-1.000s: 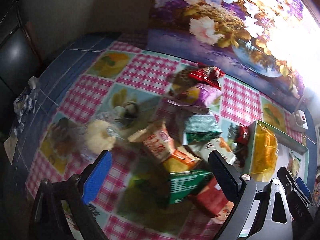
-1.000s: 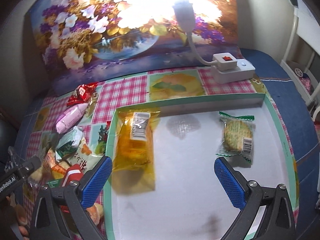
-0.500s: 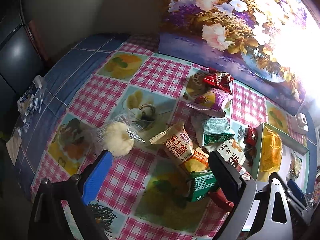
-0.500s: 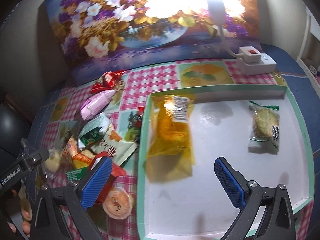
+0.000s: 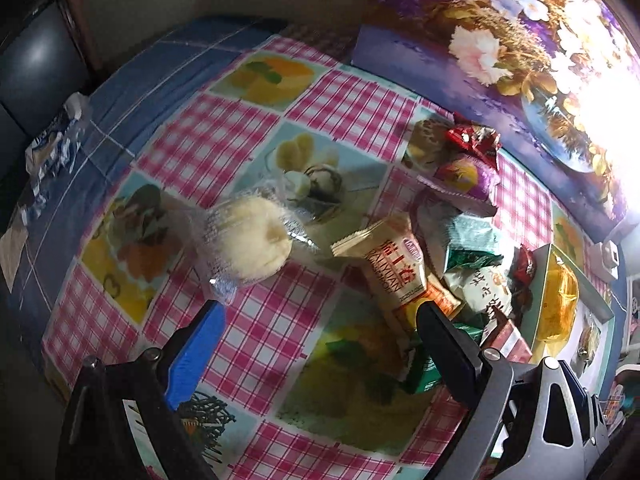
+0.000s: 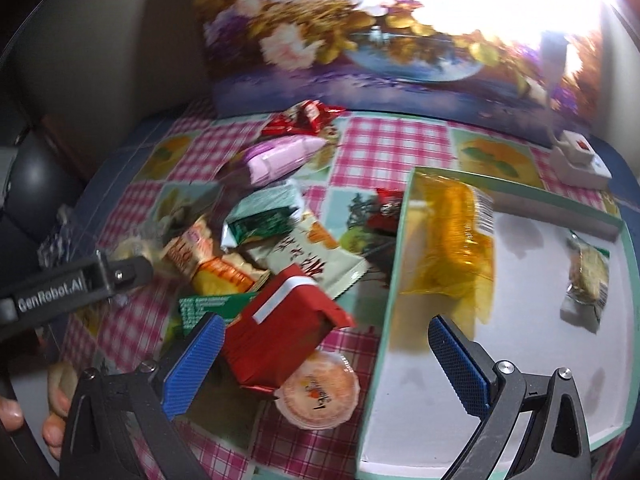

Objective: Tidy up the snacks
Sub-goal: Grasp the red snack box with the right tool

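A pile of snack packets lies on the checked tablecloth. In the left wrist view my left gripper [image 5: 320,320] is open and empty, just short of a clear-wrapped pale bun [image 5: 248,240] and a cream and orange packet [image 5: 396,272]. In the right wrist view my right gripper [image 6: 324,336] is open and empty above a red box [image 6: 284,332] and an orange jelly cup [image 6: 320,392]. To its right the green-rimmed white tray [image 6: 400,240] holds a yellow-wrapped cake [image 6: 452,240] and a small biscuit packet [image 6: 588,280].
A pink packet [image 6: 280,160], a red wrapper [image 6: 304,116], a green packet [image 6: 264,220] and a white printed packet [image 6: 316,264] lie in the pile. A flower painting [image 6: 360,32] stands at the back. A white switch box [image 6: 580,160] sits behind the tray.
My right gripper has swung left from over the tray to over the red box and jelly cup. My left gripper has shifted left and nearer the bun.
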`<control>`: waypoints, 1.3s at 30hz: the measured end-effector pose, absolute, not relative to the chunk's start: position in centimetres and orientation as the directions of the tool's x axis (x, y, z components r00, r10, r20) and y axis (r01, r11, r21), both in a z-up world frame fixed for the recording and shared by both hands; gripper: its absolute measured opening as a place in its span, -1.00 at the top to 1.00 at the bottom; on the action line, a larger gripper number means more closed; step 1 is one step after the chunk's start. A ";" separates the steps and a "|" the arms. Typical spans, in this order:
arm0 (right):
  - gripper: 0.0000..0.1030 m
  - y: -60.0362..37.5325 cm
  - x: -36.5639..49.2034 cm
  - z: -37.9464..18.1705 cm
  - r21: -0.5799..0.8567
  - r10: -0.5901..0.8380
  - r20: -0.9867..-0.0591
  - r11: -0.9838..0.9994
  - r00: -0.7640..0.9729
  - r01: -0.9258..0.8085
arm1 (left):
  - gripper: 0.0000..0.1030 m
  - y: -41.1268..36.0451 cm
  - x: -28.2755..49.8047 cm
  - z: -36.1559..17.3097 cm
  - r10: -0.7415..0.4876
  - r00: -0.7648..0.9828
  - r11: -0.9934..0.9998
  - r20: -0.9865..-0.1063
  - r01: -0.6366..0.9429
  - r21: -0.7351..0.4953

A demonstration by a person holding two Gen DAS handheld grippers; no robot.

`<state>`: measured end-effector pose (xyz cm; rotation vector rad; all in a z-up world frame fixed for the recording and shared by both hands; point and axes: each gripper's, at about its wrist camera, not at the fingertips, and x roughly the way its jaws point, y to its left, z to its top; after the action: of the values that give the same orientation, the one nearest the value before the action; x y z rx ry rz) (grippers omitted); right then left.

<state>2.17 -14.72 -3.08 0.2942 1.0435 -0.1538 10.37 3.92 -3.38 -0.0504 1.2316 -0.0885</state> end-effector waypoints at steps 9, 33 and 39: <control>-1.00 -12.9 2.9 -4.0 0.152 0.034 -0.875 0.966 0.483 0.208 | -0.88 3.0 10.4 -4.1 -0.119 0.293 0.992 -0.949 0.069 -0.103; -0.13 -12.7 3.1 -4.6 0.081 -0.030 -0.877 0.974 0.480 0.210 | -0.88 3.0 10.7 -5.1 -0.108 0.261 0.994 -0.959 0.051 -0.097; -0.02 -13.7 2.9 -4.9 0.124 -0.004 -0.882 0.962 0.471 0.241 | -0.88 2.8 10.6 -4.9 -0.119 0.264 0.993 -0.957 0.054 -0.108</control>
<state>2.94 -13.68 -4.94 0.2452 1.0731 -0.1524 10.58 2.83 -4.93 -0.0578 1.2989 -0.1167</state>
